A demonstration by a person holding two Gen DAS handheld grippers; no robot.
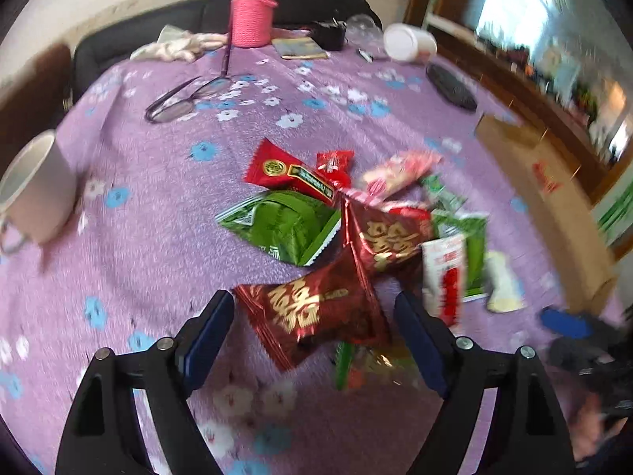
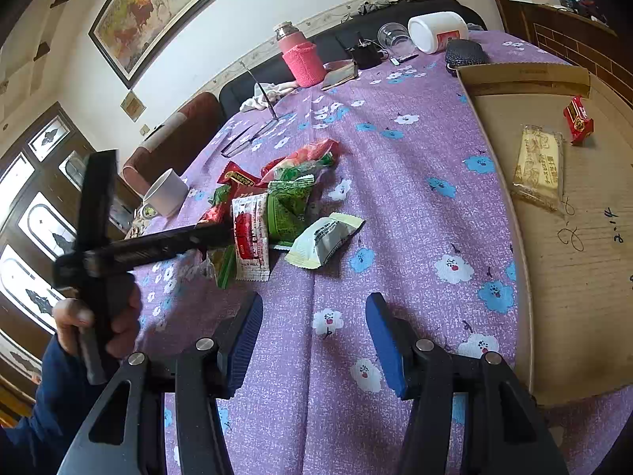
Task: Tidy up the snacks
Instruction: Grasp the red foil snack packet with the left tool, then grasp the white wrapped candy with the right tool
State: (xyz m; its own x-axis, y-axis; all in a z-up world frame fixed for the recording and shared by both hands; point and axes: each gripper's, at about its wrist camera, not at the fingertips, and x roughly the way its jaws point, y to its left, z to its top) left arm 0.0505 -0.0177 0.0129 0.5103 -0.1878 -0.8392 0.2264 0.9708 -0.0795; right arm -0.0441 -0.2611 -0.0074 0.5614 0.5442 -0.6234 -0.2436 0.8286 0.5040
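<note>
A pile of snack packets (image 1: 336, 213) lies on the purple flowered cloth: red, green, pink and white ones. My left gripper (image 1: 314, 328) is open just above the pile's near end. A dark red packet with gold characters (image 1: 316, 316) sits between its blue pads (image 1: 213, 328), and neither pad presses on it. My right gripper (image 2: 314, 328) is open over bare cloth, nothing between its fingers. The pile (image 2: 273, 206) and a pale yellow packet (image 2: 324, 237) lie ahead of it to the left. A cardboard box (image 2: 573, 277) on the right holds a yellowish packet (image 2: 538, 166) and a small red one (image 2: 578, 118).
A white mug (image 1: 35, 190) stands at the left edge. Glasses (image 1: 178, 99), a pink bottle (image 1: 253, 12), a tipped white jar (image 1: 409, 41) and a dark case (image 1: 451, 87) sit at the back. A hand (image 2: 99, 316) grips the left tool beside the pile.
</note>
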